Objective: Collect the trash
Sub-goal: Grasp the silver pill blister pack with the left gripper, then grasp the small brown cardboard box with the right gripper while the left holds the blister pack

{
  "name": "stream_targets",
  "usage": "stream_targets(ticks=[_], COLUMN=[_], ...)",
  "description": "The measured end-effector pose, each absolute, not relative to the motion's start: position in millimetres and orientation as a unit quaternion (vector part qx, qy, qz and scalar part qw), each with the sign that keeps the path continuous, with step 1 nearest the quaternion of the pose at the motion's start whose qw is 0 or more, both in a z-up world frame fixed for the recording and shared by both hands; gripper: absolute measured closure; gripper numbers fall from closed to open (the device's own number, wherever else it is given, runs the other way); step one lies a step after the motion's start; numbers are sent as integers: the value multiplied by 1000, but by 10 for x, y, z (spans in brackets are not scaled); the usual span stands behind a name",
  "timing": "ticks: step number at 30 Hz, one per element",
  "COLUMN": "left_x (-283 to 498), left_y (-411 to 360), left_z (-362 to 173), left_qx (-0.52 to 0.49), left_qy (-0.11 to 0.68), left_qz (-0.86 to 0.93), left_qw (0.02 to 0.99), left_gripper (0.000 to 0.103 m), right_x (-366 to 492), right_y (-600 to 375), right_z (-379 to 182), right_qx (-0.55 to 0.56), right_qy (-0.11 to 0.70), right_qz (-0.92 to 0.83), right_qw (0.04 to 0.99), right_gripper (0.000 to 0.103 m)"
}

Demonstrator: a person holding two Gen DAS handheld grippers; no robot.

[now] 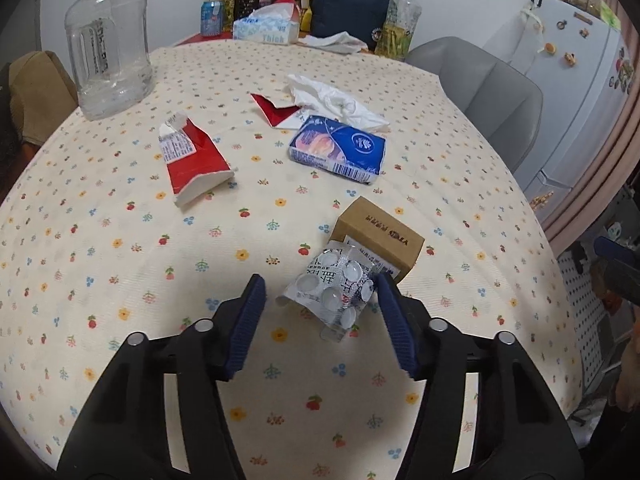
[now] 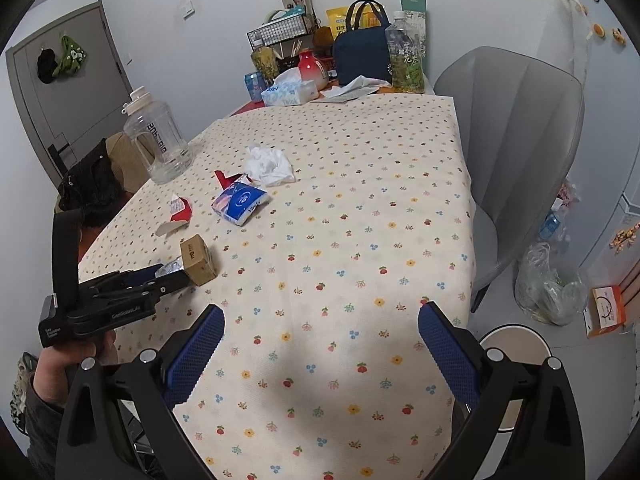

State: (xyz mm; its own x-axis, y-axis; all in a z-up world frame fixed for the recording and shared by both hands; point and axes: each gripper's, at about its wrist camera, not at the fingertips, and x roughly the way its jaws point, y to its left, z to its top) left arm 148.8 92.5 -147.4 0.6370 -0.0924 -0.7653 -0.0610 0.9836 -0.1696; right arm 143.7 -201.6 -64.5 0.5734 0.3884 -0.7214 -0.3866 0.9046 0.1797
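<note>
Left gripper (image 1: 320, 288) with black plastic arms, dark blue bumpy pads (image 1: 252, 320), round silver screws, right gripper (image 2: 320, 320) built the same, white lettering on the left gripper's side, maybe a dark sleeve (image 2: 40, 420)

Crumpled empty blister pack (image 1: 336, 292) against box (image 1: 380, 236)

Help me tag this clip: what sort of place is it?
Likely a home dining corner: a table under a floral tablecloth, a grey chair, and a white fridge with magnets.
</note>
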Motion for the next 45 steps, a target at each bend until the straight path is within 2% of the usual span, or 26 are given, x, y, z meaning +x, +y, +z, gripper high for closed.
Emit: stream_targets(ticks=[1,2,3,10,13,20,28,33,35,36,38,39,45], left_x=[1497,1504,1505,1325,1228,1071,978,974,984,983,998,1003,1041], left_y=[913,907,911,1056,1179,1433,1646,1685,1681,1670,1658,1647,1582], left_z=[-1474,-1471,-1471,-1395,-1326,-1251,-1269,-1297,-1310,-1314,-1329,-1333,-1318], left_qx=[-87,-87,-90,-118,-124,-137,-153,-154,-154,-154,-154,-153,-149], left_qy=[427,428,432,413,402,385,379,380,381,382,384,385,386], left_qz=[-9,-9,-8,2,13,42,62,63,63,63,62,62,60], left_qw=[900,899,897,903,907,912,911,910,909,909,908,908,908], left_gripper=[49,65,74,77,77,77,76,76,76,76,76,76,76], right_x=[1439,1442,1450,1514,1547,1537,1616,1771,1819,1851,1909,1935,1841], right_y=[-2012,-2010,-1997,-1737,-1536,-1007,-541,-370,-328,-303,-254,-232,-334], right_z=[-646,-647,-649,-608,-586,-606,-788,-974,-1034,-1078,-1164,-1210,-1124], right_qx=[1,2,3,-14,-25,-61,-99,-106,-107,-108,-109,-111,-113], right_qy=[407,408,409,404,406,409,426,443,448,452,464,472,451], right_qz=[219,220,223,250,269,318,343,337,336,335,340,343,357], right_qw=[886,886,885,880,873,853,831,824,822,819,811,804,810], right_gripper=[8,8,8,9,16,20,36,40,44,50,70,73,74])
